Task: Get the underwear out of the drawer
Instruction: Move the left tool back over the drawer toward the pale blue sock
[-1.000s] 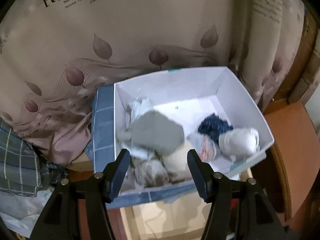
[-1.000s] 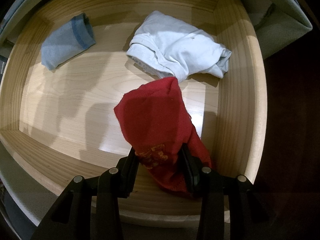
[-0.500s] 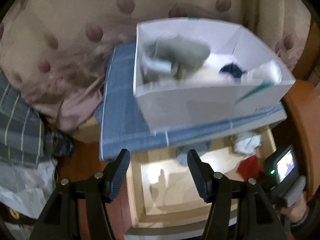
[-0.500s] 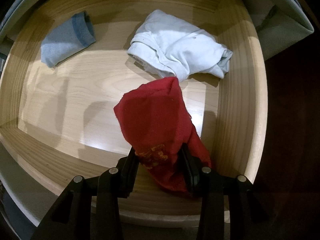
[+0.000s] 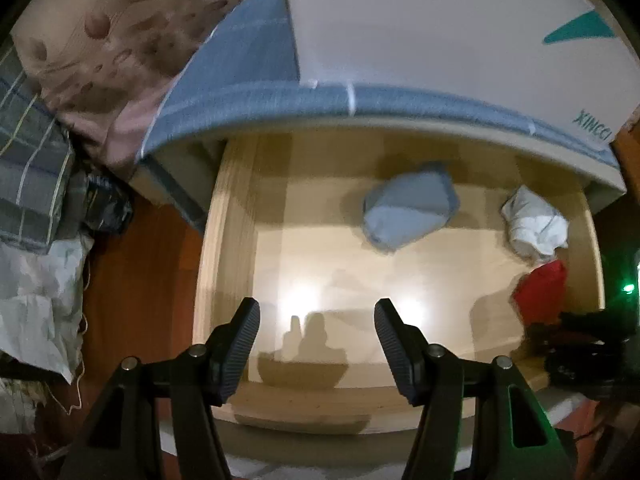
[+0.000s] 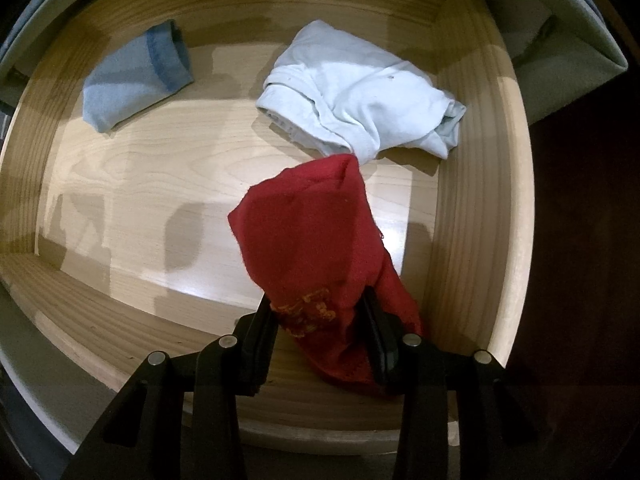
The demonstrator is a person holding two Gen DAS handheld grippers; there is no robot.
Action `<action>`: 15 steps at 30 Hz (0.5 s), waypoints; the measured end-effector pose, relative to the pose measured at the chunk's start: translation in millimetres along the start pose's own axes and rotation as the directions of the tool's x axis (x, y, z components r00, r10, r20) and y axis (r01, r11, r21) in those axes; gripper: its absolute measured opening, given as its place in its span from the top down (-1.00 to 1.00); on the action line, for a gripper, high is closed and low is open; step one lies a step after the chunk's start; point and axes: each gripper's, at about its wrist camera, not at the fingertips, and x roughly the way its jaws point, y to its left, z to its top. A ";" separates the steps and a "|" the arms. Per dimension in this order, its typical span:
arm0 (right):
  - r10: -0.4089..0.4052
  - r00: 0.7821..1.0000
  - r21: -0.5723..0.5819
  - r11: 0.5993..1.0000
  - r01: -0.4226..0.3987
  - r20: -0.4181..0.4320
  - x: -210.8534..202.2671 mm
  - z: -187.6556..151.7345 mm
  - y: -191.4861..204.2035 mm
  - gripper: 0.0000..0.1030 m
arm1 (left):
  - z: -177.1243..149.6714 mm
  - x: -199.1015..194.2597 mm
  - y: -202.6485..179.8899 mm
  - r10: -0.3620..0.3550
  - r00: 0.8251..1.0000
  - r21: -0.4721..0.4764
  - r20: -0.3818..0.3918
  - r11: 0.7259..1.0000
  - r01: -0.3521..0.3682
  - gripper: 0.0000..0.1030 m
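Right hand-held gripper [image 6: 320, 320] points straight down into the open light-wood drawer [image 6: 480, 208], jaws pinching the red fabric underwear with yellow print [image 6: 312, 240]. The red piece bunches up between the pads and drapes toward the drawer's right wall; whether its lower end touches the drawer floor, cannot tell.

Left hand-held gripper [image 5: 316, 336] is spread wide with nothing between its fingers, above the drawer's front-left area and angled steeply down. Left view is motion-blurred.

Relative to the drawer:
- folded light-blue underwear with darker blue band [image 6: 136, 84]: flat on the floor, back-left corner.
- crumpled pale white-blue underwear [image 6: 360, 92]: on the floor, back-right, just behind the red piece; in the right view their edges overlap, contact unclear.
- the two floor pieces are well apart from each other.

In the left view, the right hand-held gripper shows as a dark shape at the drawer's right edge with the red piece above it.

Above the drawer's back edge: blue checked cloth [image 5: 248, 92] with a white cardboard box with teal print [image 5: 440, 20] on it. Left of the drawer: beige leaf-print fabric [image 5: 120, 20] and a crumpled white bag [image 5: 40, 300].
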 end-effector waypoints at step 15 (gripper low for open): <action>-0.004 0.997 0.017 1.000 0.003 0.078 -6.8 -12.7 3.8 0.45 | -21.4 34.3 1.8 -0.021 0.998 -0.080 -0.066 0.997 0.016 -0.19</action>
